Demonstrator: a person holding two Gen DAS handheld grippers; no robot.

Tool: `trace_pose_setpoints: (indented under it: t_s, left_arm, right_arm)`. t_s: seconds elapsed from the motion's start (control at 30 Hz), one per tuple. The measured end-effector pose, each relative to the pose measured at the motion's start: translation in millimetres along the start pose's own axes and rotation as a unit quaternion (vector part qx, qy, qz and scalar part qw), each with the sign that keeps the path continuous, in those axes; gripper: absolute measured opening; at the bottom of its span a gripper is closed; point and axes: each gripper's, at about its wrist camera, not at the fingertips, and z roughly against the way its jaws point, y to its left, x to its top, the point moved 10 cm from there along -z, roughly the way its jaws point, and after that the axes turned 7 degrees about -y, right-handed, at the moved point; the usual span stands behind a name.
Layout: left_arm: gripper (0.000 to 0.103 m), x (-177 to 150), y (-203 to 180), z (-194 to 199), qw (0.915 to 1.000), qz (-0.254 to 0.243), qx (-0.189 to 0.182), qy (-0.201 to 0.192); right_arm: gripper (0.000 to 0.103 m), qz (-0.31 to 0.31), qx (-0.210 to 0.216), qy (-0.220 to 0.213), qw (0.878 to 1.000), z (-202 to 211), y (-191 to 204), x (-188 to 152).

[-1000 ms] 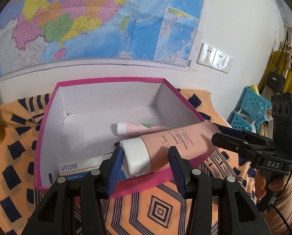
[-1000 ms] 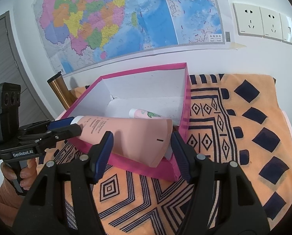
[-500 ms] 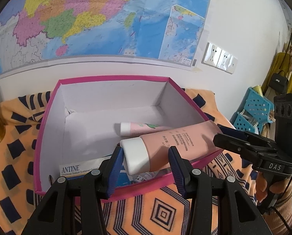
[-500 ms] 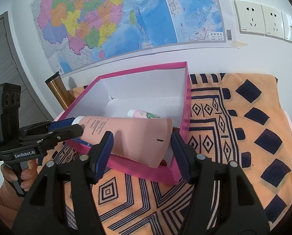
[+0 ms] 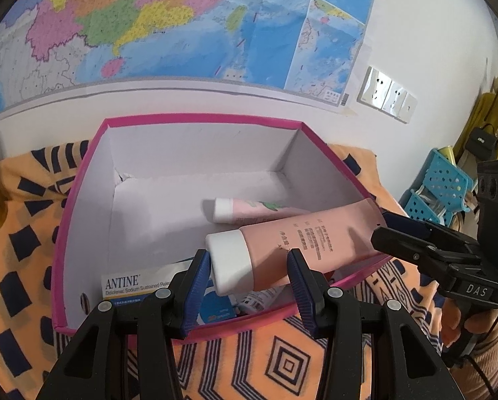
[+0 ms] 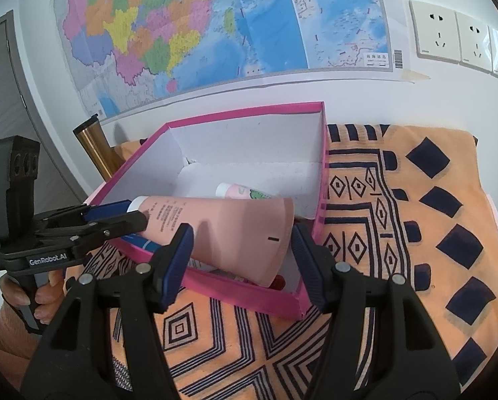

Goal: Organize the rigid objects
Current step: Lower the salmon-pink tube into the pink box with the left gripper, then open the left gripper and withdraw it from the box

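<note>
A large multicoloured paper wall map [image 6: 222, 30] hangs on the white painted wall [image 5: 425, 26], beside white plastic wall sockets [image 6: 459, 38]. A grey door [image 6: 2, 106] stands left; blue perforated plastic baskets [image 5: 442, 186] sit right.

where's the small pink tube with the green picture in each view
left wrist: the small tube lies on the floor of the pink box, right of centre, just behind the big pink tube.
right wrist: the small tube is mid-picture, peeking out above the big pink tube, inside the pink box.
shared landmark: the wall map behind the box.
</note>
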Motion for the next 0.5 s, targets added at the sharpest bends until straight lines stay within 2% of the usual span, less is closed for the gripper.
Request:
trace_pose_setpoints:
  t_s: [0.5]
  left_arm:
    - [0.047,-1.9,4.6,-6.0,1.0000,-0.001,0.005,0.008]
  right_arm:
    - [0.064,0.026,-0.031,0.017,0.999,-9.8,3.8,-4.9]
